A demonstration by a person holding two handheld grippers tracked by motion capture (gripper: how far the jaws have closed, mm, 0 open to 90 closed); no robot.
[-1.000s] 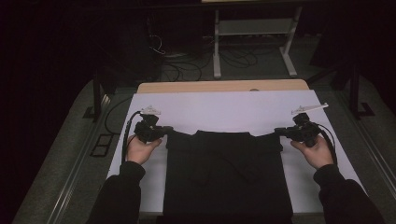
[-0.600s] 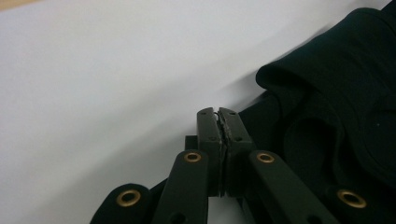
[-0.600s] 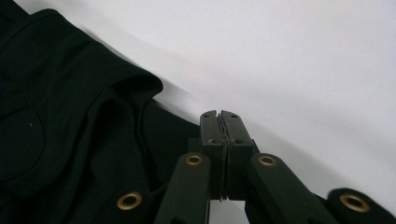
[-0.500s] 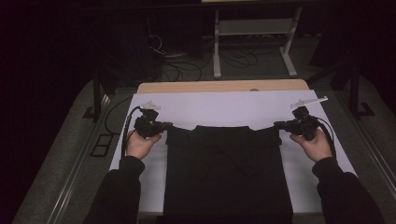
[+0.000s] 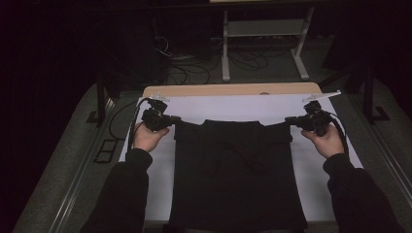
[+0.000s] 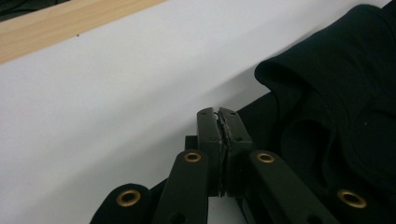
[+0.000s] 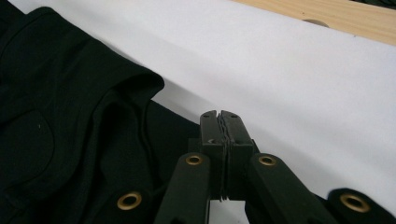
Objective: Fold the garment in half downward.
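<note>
A black garment (image 5: 233, 174) lies flat on the white sheet (image 5: 233, 104) that covers the table, its near end hanging off the front edge. My left gripper (image 5: 175, 119) is shut on the garment's far left corner, and my right gripper (image 5: 288, 120) is shut on its far right corner. In the left gripper view the jaws (image 6: 218, 112) press together with the dark cloth (image 6: 336, 93) bunched to their right. In the right gripper view the closed jaws (image 7: 218, 113) have folded cloth (image 7: 60, 116) to their left. The far edge stretches between the two grippers.
A strip of bare wooden tabletop (image 5: 233, 90) runs along the far side beyond the sheet. Behind it stand a white metal frame (image 5: 262, 29) and loose cables (image 5: 194, 63) on the dark floor. White sheet borders the garment on both sides.
Both hands have moved away from me toward the far edge and risen a little, drawing the garment's far edge along with them.
</note>
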